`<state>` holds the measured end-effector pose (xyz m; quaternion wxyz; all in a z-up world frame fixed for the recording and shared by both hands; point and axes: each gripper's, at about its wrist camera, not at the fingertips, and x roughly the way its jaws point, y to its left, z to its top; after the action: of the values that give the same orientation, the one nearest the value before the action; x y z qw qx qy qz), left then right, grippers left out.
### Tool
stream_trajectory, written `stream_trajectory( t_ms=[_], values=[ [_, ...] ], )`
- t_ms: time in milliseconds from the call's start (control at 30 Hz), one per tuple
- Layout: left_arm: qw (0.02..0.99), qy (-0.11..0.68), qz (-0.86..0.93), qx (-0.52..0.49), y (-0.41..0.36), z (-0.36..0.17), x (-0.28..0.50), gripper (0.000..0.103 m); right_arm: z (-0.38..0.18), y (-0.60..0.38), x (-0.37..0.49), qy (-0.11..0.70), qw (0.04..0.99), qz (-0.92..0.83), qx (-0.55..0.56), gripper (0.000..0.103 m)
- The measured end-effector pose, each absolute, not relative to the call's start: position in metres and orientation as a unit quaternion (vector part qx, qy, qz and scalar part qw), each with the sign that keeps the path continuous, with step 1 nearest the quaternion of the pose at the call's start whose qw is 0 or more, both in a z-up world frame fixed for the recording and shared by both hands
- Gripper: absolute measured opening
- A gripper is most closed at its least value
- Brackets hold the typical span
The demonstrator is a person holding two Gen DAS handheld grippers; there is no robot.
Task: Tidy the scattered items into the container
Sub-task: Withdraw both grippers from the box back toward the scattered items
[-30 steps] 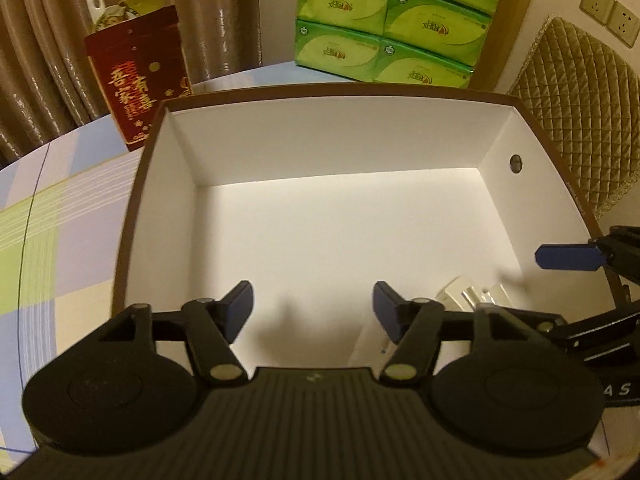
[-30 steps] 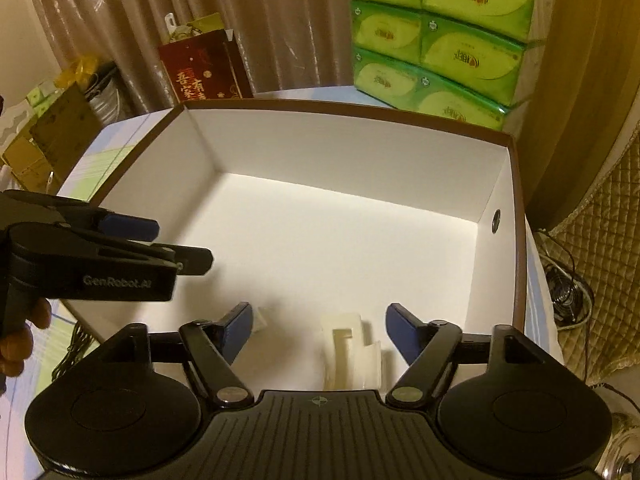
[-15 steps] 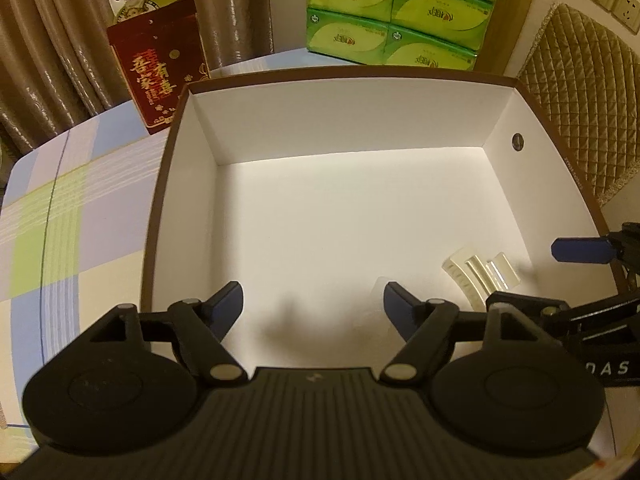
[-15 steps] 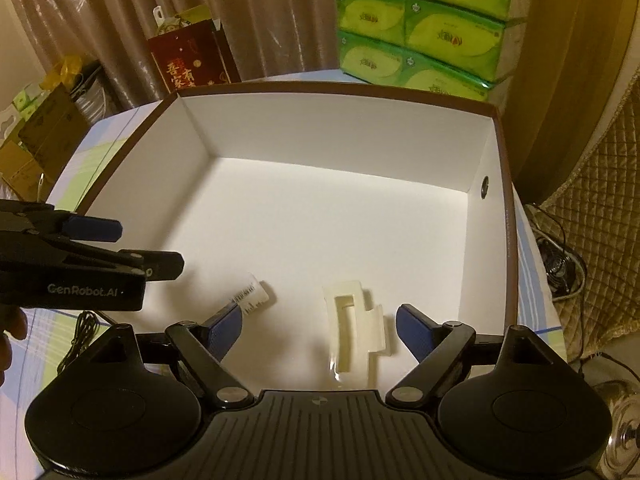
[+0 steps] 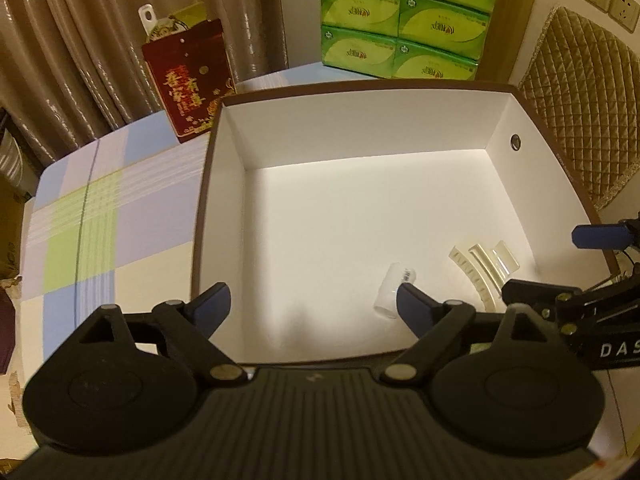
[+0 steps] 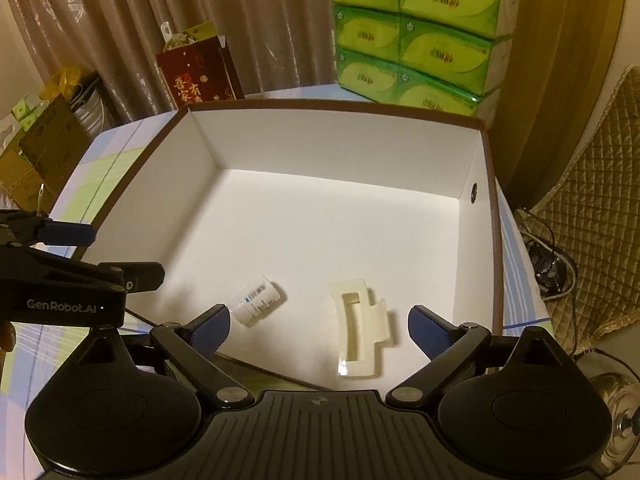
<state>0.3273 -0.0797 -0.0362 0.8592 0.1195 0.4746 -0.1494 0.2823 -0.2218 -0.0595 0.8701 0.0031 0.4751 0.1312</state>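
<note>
Box point(image 6: 478, 216) open-topped; floor bare through centre and upper part of the right wrist frame, walls all round. Lower centre of frame: small labelled vial point(image 6: 258, 300) lying on its side, cream hair claw clip point(image 6: 360, 330) just right of it, a gap between them. Left gripper point(image 6: 86, 256) juts in over the box's left rim at frame left. Above the box: tissue packs point(image 6: 416, 36) upper right, red gift bag point(image 6: 198, 76) upper left.

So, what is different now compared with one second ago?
Both grippers, left and right, have pulled back from the box, so more of its floor shows. The small white bottle, earlier almost hidden by a fingertip, now lies in full view beside the cream hair clip. Both grippers stayed open and empty; the clip did not visibly move.
</note>
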Motion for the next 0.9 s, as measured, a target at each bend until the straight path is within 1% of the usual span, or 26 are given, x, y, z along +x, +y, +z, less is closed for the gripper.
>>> stream_trajectory(
  t_ms=[900],
  values=[
    [0.869, 0.451, -0.163, 0.126, -0.051, 0.002, 0.246, 0.091, -0.018, -0.227, 0.217, 0.445, 0.886, 0.126, 0.025, 0.094]
  ],
)
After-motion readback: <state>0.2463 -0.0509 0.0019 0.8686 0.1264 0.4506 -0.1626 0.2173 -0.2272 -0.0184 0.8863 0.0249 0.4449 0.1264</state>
